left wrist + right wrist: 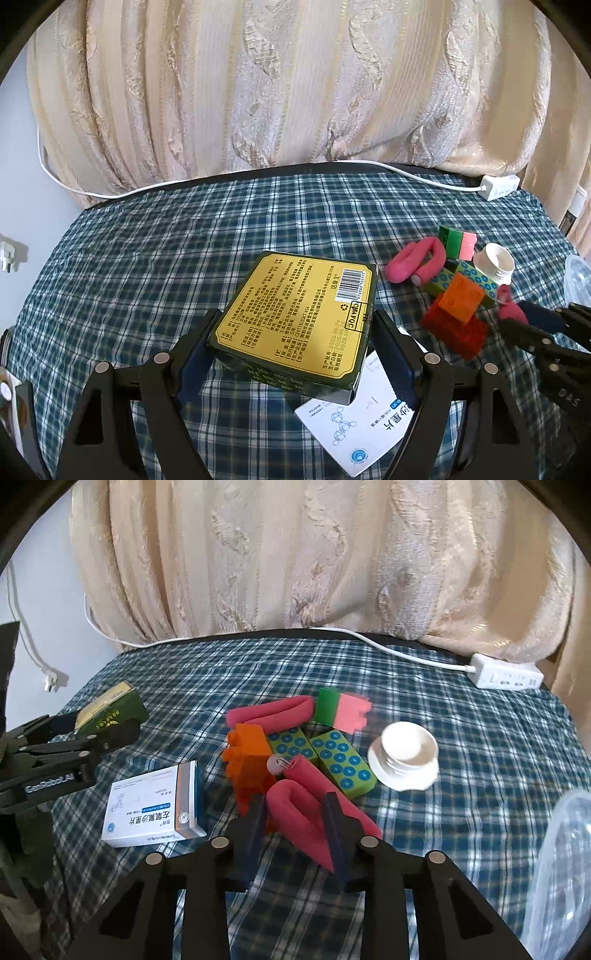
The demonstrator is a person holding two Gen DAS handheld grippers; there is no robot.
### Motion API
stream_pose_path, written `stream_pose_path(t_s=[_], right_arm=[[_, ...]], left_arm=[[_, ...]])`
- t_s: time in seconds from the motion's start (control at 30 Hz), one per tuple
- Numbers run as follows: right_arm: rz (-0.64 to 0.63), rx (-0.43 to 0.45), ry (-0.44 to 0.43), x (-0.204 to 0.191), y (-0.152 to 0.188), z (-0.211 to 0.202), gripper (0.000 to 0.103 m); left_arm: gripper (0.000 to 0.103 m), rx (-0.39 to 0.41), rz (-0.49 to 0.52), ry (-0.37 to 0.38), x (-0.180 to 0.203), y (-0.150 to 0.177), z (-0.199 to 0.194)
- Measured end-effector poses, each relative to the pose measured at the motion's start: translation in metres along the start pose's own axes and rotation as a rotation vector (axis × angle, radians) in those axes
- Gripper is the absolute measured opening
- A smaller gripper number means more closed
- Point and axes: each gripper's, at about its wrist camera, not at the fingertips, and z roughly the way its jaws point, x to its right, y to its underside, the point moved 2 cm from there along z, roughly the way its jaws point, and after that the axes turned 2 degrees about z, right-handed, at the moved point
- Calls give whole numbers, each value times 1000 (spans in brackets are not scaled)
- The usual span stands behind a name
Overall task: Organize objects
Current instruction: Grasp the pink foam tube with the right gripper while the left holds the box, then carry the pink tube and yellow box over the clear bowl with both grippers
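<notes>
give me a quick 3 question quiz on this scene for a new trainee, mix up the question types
1. True or false: the left gripper has its jaws closed on the green and gold box, which is lifted off the plaid tablecloth.
2. Multiple choice: the right gripper has its jaws around which item? A) the white medicine box B) the pink foam loop C) the white cup
3. Fill in: the white power strip lies at the far edge of the table, just in front of the ____.

Key: 1 true; 2 B; 3 curtain
</notes>
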Motion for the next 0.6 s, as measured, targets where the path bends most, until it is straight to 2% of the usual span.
stream_pose_path(t_s=[0.6], right_arm=[[192, 90, 12, 40, 17, -58, 20]], left_arm=[[81, 36, 18, 10, 9, -1, -7]])
